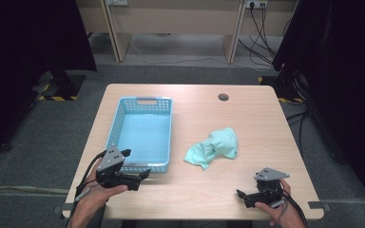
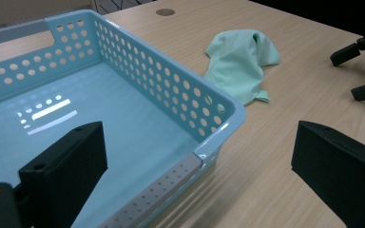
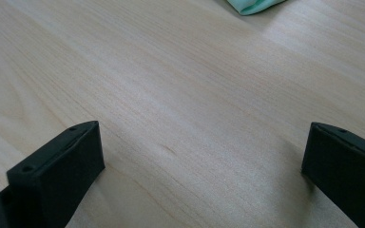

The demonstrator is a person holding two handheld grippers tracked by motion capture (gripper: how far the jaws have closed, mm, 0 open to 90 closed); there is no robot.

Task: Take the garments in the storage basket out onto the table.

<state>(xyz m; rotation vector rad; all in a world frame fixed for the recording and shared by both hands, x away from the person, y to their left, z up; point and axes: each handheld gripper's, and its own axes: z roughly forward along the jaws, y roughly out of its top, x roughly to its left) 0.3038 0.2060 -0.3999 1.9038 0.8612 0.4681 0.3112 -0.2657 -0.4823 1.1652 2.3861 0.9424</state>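
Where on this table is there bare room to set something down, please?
The widest bare patch is between the cloth and the right gripper. The far right corner beyond the cloth, around the grommet, is free too. The basket fills the left side, with the left gripper at its near end.

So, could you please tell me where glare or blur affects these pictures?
Left gripper view: white glare streaks on the basket floor, near tool jaws soft. Right gripper view: cloth at the top edge blurred. High view: even light, dark sides.
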